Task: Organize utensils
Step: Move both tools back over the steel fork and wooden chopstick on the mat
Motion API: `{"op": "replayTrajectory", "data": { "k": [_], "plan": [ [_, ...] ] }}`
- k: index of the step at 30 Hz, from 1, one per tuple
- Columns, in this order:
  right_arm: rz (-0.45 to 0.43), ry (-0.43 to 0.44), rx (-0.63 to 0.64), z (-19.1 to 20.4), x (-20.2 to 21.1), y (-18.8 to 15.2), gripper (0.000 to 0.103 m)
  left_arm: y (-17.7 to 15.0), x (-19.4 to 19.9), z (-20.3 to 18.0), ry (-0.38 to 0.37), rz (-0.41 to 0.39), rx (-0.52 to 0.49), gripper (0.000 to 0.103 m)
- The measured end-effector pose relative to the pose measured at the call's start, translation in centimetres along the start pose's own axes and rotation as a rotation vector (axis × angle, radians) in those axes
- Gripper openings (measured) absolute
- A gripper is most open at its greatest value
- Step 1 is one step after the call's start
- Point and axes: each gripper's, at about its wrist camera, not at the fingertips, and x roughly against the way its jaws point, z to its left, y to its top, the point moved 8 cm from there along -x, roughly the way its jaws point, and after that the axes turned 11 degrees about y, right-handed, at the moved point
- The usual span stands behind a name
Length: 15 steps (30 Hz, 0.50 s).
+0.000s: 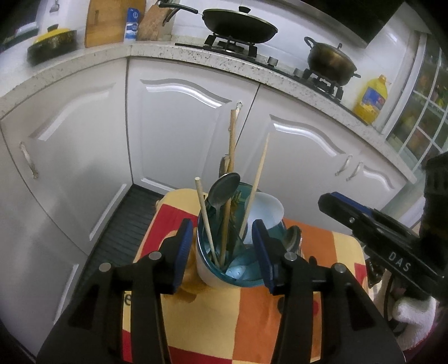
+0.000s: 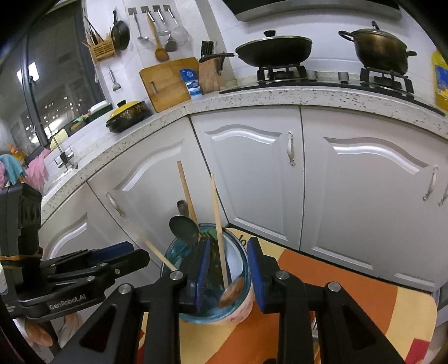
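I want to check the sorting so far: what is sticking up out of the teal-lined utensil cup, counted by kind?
Pale wooden chopsticks: 3
Grey metal spoon with its bowl end up: 1
Grey metal handle with its head hidden in the cup: 1
Total: 5

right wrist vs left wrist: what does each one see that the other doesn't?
Right wrist only: wall rack of hanging utensils, window, pink gloves by the sink, and the left gripper from the side.

Left wrist only: glass-paned door, a spoon lying behind the holder, and the right gripper from the side.

Both: the utensil holder with chopsticks and a metal spoon standing in it, the patterned cloth, wok, pot, cutting board and yellow-lidded pot. Each camera's own gripper is open.
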Motion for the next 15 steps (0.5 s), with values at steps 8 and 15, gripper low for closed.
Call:
{"op": "replayTrajectory", "data": {
  "k": [8,15],
  "plan": [
    [-0.004,-0.033,0.014,0.7,2.0,-1.4,0.027,-0.4,2.3,-1.5,0.009,-0.052,-0.034,0.044],
    [-0.025,-0.063,0.01,0.8,4.3,-2.2,0.028,-1.0,4.4,-3.6,0.003,-0.095,-0.076,0.049]
  ]
}}
